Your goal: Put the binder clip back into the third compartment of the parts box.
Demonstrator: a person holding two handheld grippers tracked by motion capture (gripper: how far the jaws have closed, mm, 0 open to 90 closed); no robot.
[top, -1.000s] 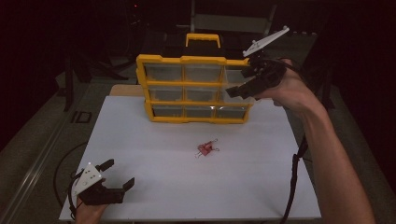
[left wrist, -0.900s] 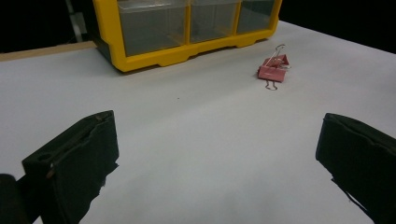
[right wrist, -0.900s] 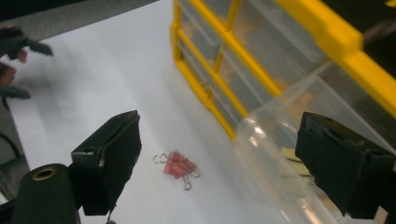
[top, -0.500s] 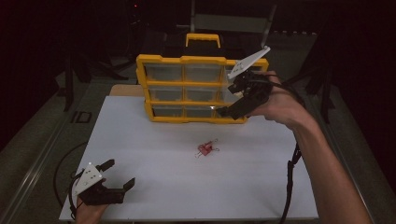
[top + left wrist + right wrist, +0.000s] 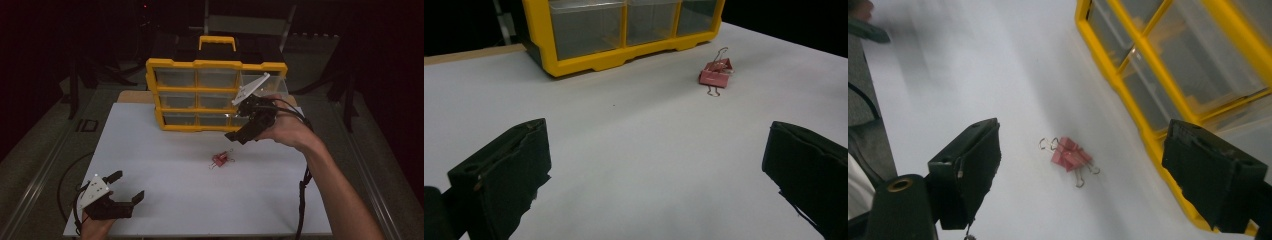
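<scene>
A white table (image 5: 165, 150) carries a yellow organiser (image 5: 200, 95) of clear drawers standing upright at its far edge, the drawers looking shut. In front of it, on bare table and apart from the cabinet, lies a pink clip (image 5: 220, 160) with its wire handles splayed. The right gripper (image 5: 245, 134) hangs in the air just off the organiser's lower right corner, jaws spread wide and holding nothing; in its own view the clip (image 5: 1070, 156) sits between the jaws, well below. The left gripper (image 5: 125, 192) rests at the near left corner, also wide open and empty. The reach for the clip looks in hand; next, the right gripper must drop, straddle the body, and close.
</scene>
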